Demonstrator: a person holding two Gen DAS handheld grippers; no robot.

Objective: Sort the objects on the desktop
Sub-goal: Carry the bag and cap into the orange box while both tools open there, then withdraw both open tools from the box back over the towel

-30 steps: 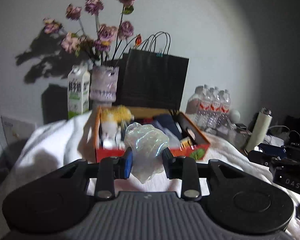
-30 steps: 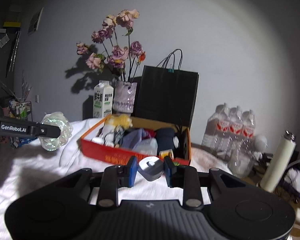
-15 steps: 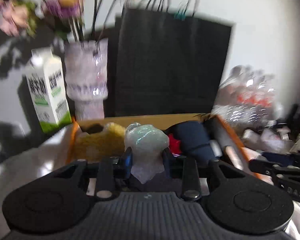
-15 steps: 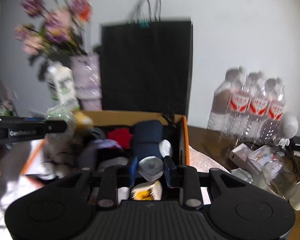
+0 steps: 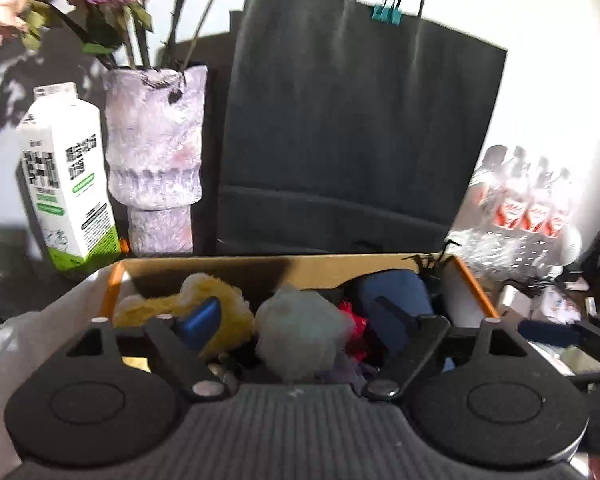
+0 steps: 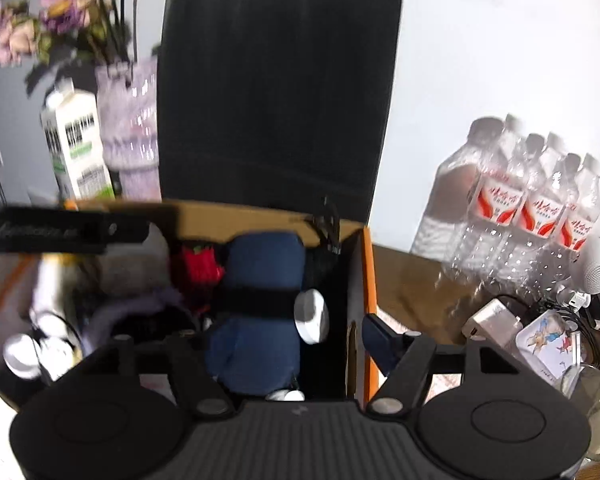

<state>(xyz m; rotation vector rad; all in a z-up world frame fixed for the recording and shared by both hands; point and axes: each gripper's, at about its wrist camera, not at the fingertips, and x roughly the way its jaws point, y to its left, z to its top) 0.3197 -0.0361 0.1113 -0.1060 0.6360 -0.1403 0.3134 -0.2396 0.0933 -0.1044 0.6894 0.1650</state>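
Note:
My left gripper (image 5: 300, 320) hangs over the orange cardboard box (image 5: 204, 265), its jaws opening wide. A crumpled iridescent plastic ball (image 5: 300, 334) sits between the blue pads (image 5: 202, 320), touching neither, among the box's contents. In the right wrist view my right gripper (image 6: 284, 338) is over the box's right end (image 6: 370, 280), jaws opening. A round white-grey disc (image 6: 310, 316) lies loose against a dark blue pouch (image 6: 260, 280) between the fingers. The left gripper (image 6: 60, 232) shows there as a black bar at the left.
Behind the box stand a black paper bag (image 5: 352, 140), a lilac vase (image 5: 156, 160) of dried flowers and a milk carton (image 5: 66, 192). A pack of water bottles (image 6: 520, 200) and cluttered small items (image 6: 540, 332) lie right. A yellow plush thing (image 5: 216, 308) fills the box's left.
Both grippers moved forward from the white cloth to over the box. Both then opened: the left let go of the plastic ball, the right let go of the disc.

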